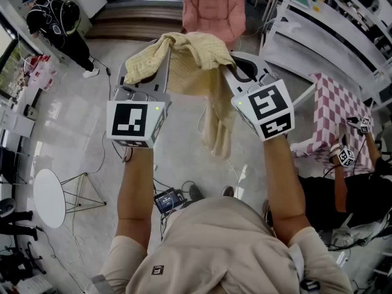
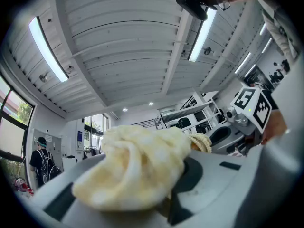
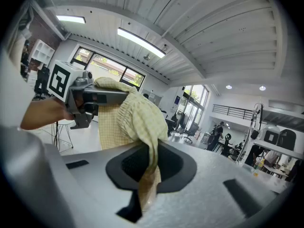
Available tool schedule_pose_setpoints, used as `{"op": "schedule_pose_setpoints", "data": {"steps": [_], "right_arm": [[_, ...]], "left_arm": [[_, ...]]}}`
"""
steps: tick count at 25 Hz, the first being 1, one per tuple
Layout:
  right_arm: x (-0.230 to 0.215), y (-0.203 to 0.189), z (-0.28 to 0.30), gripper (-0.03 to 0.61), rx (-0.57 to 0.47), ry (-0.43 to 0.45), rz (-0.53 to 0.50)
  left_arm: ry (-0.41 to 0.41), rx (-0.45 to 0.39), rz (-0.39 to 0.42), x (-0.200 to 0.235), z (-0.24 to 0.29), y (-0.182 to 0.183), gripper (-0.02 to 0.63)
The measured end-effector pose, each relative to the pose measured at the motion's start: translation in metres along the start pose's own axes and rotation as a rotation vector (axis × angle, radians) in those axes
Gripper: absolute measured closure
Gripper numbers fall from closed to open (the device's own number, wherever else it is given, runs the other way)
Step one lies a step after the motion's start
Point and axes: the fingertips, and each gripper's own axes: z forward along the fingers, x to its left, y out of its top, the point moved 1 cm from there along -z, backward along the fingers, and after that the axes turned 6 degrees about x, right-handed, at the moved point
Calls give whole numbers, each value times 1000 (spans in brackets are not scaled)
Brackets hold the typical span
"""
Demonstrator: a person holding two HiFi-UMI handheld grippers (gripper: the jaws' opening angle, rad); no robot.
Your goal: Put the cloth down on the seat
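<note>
A pale yellow checked cloth [image 1: 197, 63] hangs in the air between my two raised grippers. One end trails down [image 1: 217, 136] below the right one. My left gripper [image 1: 149, 57] is shut on a bunched corner of the cloth [image 2: 137, 167], which covers its jaws. My right gripper [image 1: 236, 66] is shut on another fold, and the cloth [image 3: 140, 122] runs down through its pads. The pink padded seat [image 1: 212, 5] stands on the floor beyond the cloth, at the top middle of the head view. Both grippers point upward, toward the ceiling.
A pink-and-white checked cover [image 1: 338, 110] lies on a table at the right, where a seated person [image 1: 352, 182] holds other grippers. White shelving [image 1: 318, 32] stands at the back right. A person in black [image 1: 58, 20] stands at the back left. A small round white table [image 1: 49, 198] and cables [image 1: 171, 199] are on the floor.
</note>
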Motion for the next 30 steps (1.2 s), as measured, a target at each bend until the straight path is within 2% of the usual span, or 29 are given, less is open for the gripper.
{"op": "schedule_pose_setpoints", "data": {"steps": [10,17,23,30], "right_arm": [[-7,5,40,558,18,-24,2],[-33,-15,73,558,23,-9,9],[-84,-36,117,558,5,31,22],[-168,-63,173,558,-13,77,33]], "left_arm": [[-30,-15,-7,30,23,-15,572],[-32,-1,-5,35,65,-35,574],[-14,18,20,38,133,-52,574],[35,45,42,40,239,-74,572]]}}
